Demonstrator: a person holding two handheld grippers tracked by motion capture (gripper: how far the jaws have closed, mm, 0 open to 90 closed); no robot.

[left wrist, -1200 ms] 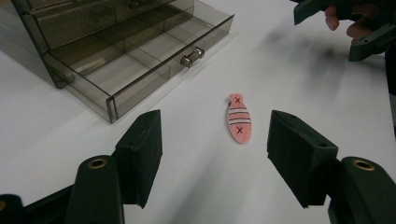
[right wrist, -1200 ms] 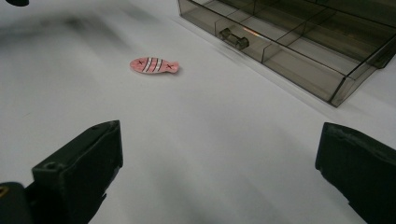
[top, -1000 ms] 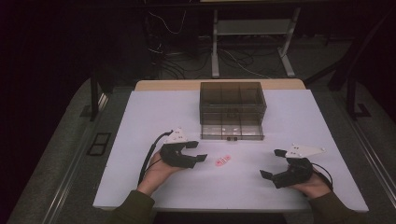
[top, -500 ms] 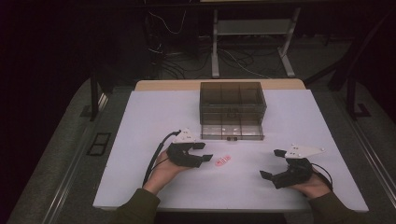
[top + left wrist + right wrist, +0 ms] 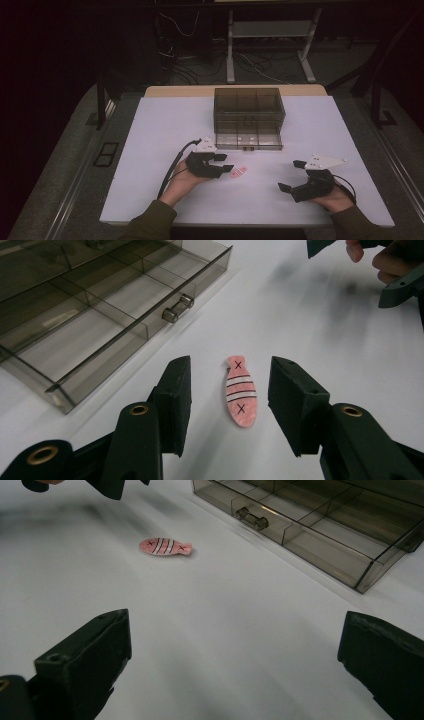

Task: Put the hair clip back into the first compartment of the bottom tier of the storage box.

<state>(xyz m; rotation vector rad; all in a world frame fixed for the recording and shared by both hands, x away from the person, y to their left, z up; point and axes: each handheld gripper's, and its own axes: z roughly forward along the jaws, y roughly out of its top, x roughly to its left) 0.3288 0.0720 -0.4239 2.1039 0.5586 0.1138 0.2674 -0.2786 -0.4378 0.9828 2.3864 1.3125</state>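
A small pink fish-shaped piece [image 5: 239, 391] with dark stripes and two crosses lies flat on the white table [image 5: 160, 125]. My left gripper [image 5: 229, 395] is open, its two jaws on either side of the fish [image 5: 238, 173], not touching it. In the high view the left gripper [image 5: 223, 163] sits just left of the fish. My right gripper [image 5: 292, 176] stands open farther right, near the front edge, with nothing between its jaws. From the right gripper view the fish [image 5: 165, 546] lies well ahead to the left.
A smoky transparent drawer box [image 5: 248, 117] stands behind the fish, its lowest drawer pulled out with a metal knob [image 5: 178, 308] in front. Its compartments [image 5: 325, 540] look bare. Dark floor, cables and a metal stand lie beyond the table.
My left gripper has slid right toward the fish and now straddles it. The right gripper has barely moved.
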